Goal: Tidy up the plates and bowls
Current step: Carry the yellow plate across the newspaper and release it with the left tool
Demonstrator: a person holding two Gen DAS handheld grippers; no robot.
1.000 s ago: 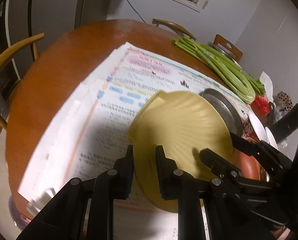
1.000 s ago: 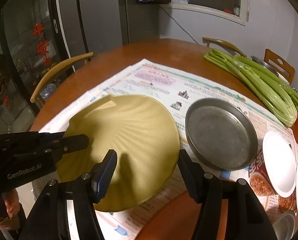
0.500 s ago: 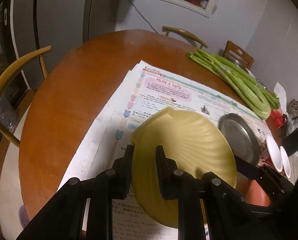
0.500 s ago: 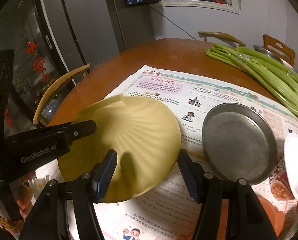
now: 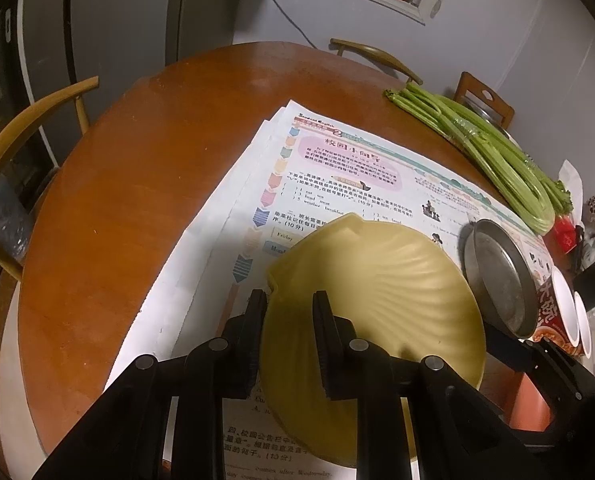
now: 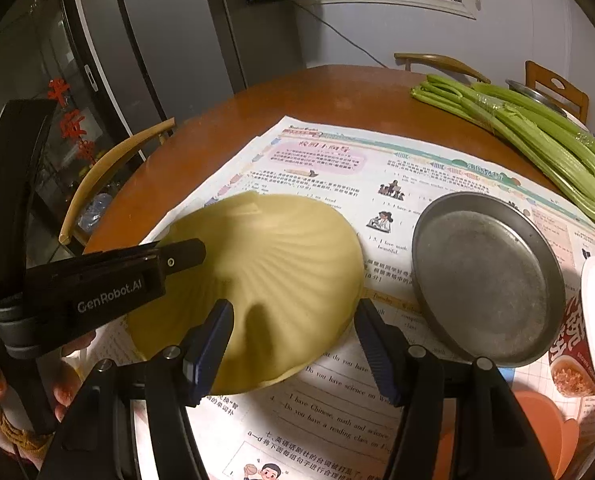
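Left gripper (image 5: 287,336) pinches the near-left rim of the pale yellow shell-ribbed plate (image 5: 373,300), fingers narrow; right gripper (image 6: 293,344) straddles that plate's near-right edge, jaws at their tightest, whether its pads press the rim I can't tell. Plate sits tilted over printed worksheet papers (image 6: 377,408) on the round brown wooden table (image 5: 109,200), just left of a grey round metal pan (image 6: 485,284). Farther back, a bundle of green celery stalks (image 6: 537,140).
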